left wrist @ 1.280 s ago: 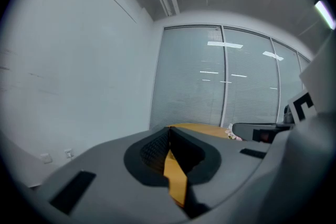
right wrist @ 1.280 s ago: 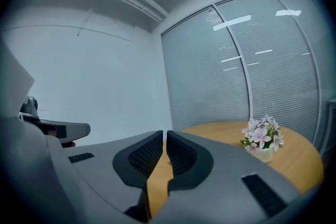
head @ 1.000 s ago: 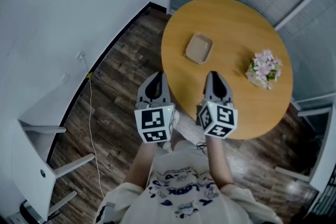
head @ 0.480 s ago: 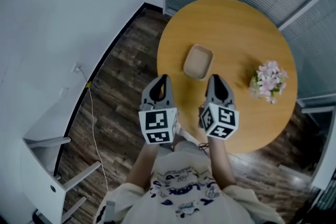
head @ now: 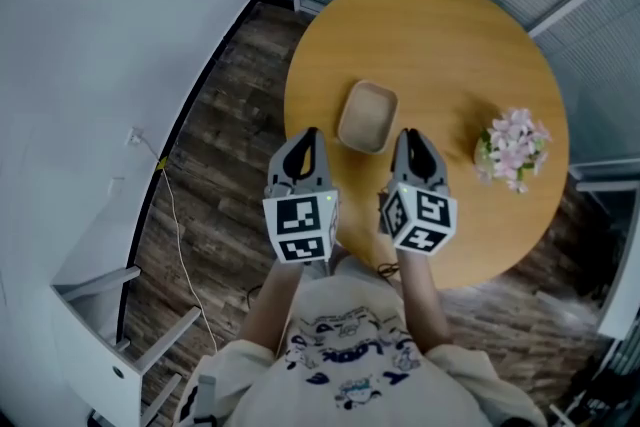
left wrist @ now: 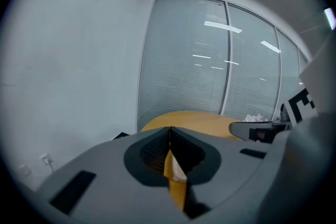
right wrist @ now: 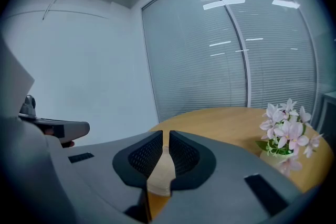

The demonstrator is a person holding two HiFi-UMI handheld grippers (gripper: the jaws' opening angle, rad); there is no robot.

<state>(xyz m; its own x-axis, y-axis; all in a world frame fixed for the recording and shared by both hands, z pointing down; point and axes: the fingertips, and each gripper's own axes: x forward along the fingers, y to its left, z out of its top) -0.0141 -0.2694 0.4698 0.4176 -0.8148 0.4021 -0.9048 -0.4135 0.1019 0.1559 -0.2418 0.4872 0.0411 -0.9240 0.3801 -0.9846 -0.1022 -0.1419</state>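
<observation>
Change: the left gripper (head: 308,135) and right gripper (head: 408,137) have come forward over the edge of the round table (head: 440,25). The beige tray (head: 367,116) now lies just ahead of their tips, nearer than a second ago.
Left jaws: pressed together, gripping nothing; a sliver of the tray shows below them.
Right jaws: closed to a thin slit and empty, with the tray seen beneath.
Tray: on the table, between the two grippers and touching neither.
Flowers (head: 515,143): right of the right gripper, well apart from the tray.
</observation>
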